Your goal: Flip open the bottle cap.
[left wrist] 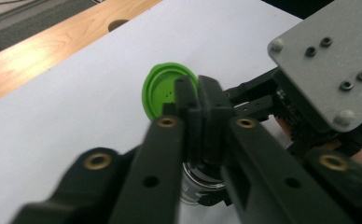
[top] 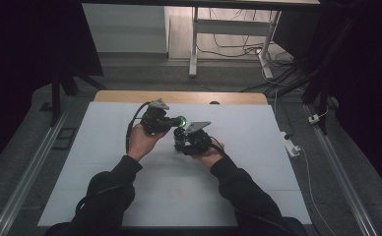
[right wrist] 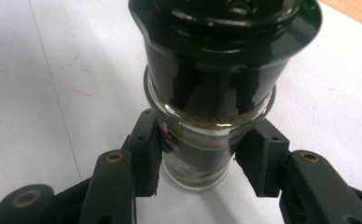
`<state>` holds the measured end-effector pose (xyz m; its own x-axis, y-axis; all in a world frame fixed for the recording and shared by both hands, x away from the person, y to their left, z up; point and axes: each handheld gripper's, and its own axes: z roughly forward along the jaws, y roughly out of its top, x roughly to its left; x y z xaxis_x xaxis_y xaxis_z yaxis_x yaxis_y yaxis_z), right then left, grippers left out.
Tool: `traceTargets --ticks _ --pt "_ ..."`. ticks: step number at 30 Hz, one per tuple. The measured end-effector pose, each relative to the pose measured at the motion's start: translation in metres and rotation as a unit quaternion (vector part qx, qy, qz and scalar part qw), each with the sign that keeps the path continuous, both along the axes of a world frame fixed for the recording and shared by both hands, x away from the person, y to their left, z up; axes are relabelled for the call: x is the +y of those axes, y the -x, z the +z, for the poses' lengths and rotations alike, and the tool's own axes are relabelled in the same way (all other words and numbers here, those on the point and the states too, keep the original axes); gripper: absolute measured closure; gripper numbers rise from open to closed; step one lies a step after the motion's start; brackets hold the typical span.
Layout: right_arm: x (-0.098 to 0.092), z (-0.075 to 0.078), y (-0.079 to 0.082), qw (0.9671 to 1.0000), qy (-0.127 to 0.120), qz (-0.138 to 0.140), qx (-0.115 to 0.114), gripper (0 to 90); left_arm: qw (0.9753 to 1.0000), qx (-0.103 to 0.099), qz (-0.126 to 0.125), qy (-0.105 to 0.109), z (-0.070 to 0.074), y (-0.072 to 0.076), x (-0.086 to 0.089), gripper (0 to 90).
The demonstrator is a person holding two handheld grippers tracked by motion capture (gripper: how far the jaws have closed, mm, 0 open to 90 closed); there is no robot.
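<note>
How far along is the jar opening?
Done: right gripper clamps the glass jar at its body; the green lid is lifted off, pinched in the left gripper. In hand: lid beside the jar's black top. Left: setting the lid down, probably.

A white table (top: 258,162) with a wooden far edge stands on grey floor (top: 21,147) in a dim room.

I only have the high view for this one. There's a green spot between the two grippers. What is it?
Observer: A round green lid, pinched at its edge by the left gripper, whose jaws are shut on it.
Operator: And the right gripper?
Observer: The right gripper clamps a glass jar just below its black top.
Operator: Anything inside the jar?
Observer: Brownish powder lines the glass right under the black top.
</note>
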<state>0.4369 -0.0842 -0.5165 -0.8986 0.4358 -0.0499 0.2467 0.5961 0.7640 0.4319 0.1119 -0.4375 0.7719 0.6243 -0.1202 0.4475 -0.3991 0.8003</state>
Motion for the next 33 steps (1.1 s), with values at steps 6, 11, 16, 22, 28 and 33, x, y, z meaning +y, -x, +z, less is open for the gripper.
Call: traceTargets --ticks 6,11,16,22,28,33 --pt "0.000 0.000 0.000 1.0000 -0.001 0.000 0.001 53.1 0.9999 -0.001 0.009 -0.006 0.003 0.002 0.007 70.3" --pt "0.000 0.000 0.000 1.0000 -0.001 0.000 0.002 53.2 1.0000 -0.001 0.004 -0.006 0.006 0.007 0.014 53.4" --pt "0.000 0.000 0.000 1.0000 -0.001 -0.001 0.003 53.1 0.9999 -0.002 -0.004 -0.011 0.009 0.016 0.019 36.1" --pt "0.000 0.000 0.000 1.0000 0.001 -0.004 0.004 52.9 0.9999 0.002 -0.004 -0.015 0.009 0.028 0.029 21.3" --pt "0.003 0.001 0.002 0.9999 0.009 -0.011 0.005 51.9 0.9998 0.004 -0.005 -0.017 0.008 0.038 0.036 13.3" --pt "0.002 -0.002 0.001 0.9997 0.022 -0.013 0.004 44.3 0.9997 0.003 -0.004 -0.022 0.007 0.047 0.039 8.6"
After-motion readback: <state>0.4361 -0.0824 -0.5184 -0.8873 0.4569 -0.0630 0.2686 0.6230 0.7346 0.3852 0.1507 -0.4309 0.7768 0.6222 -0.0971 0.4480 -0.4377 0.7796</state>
